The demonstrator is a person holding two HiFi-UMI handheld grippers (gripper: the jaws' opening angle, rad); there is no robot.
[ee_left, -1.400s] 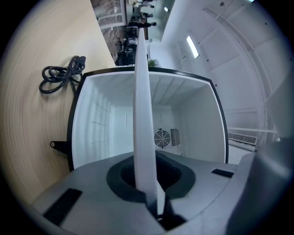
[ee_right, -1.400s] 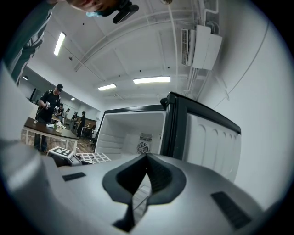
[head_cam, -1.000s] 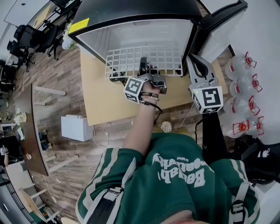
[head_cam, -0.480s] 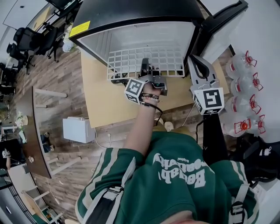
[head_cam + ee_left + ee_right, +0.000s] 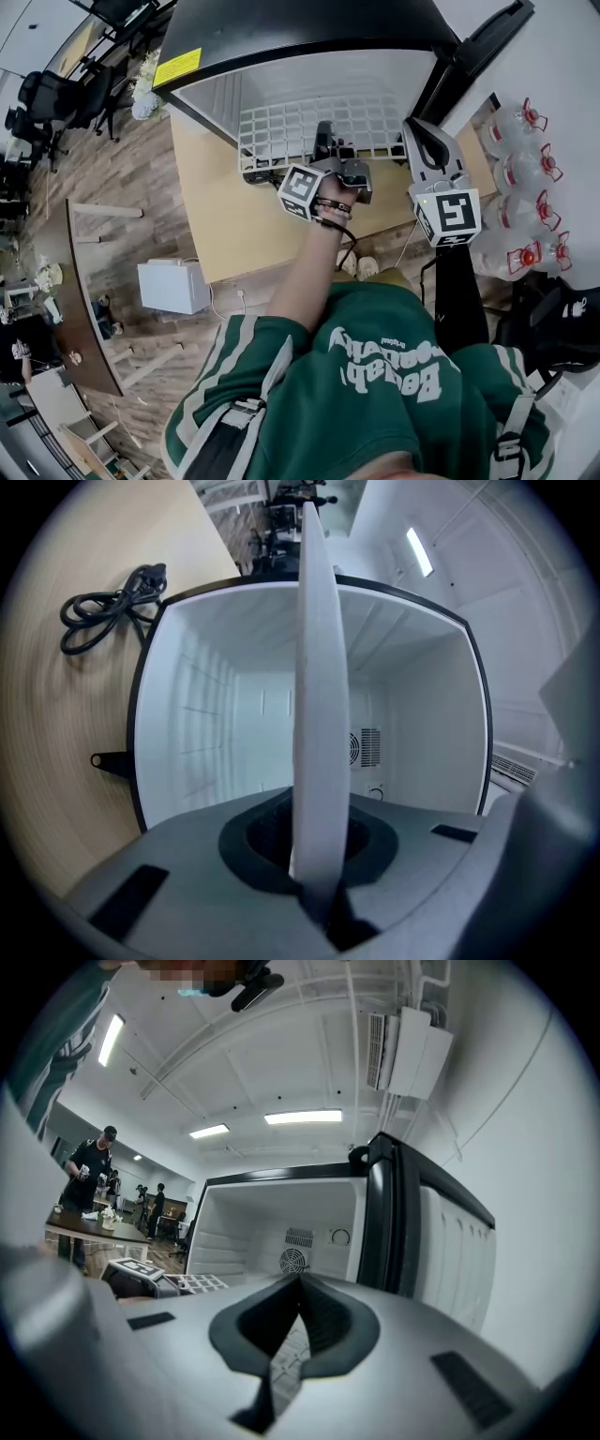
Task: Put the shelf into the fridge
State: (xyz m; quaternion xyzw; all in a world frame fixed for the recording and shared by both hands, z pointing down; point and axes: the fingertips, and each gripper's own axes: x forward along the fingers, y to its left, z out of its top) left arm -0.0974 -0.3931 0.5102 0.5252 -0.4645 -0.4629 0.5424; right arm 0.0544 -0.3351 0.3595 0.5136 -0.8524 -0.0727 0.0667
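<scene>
White wire shelf [image 5: 281,136] sits partway in the fridge [image 5: 281,37], left gripper [image 5: 325,142] clamping it (jaws just eased a hair), right gripper [image 5: 415,133] pinched empty; next I'd slide it in level.

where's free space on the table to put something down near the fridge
Free: the bare tabletop left of the left gripper, in front of the shelf. Crowded: the right, where the right gripper, fridge door and water bottles cluster.
</scene>
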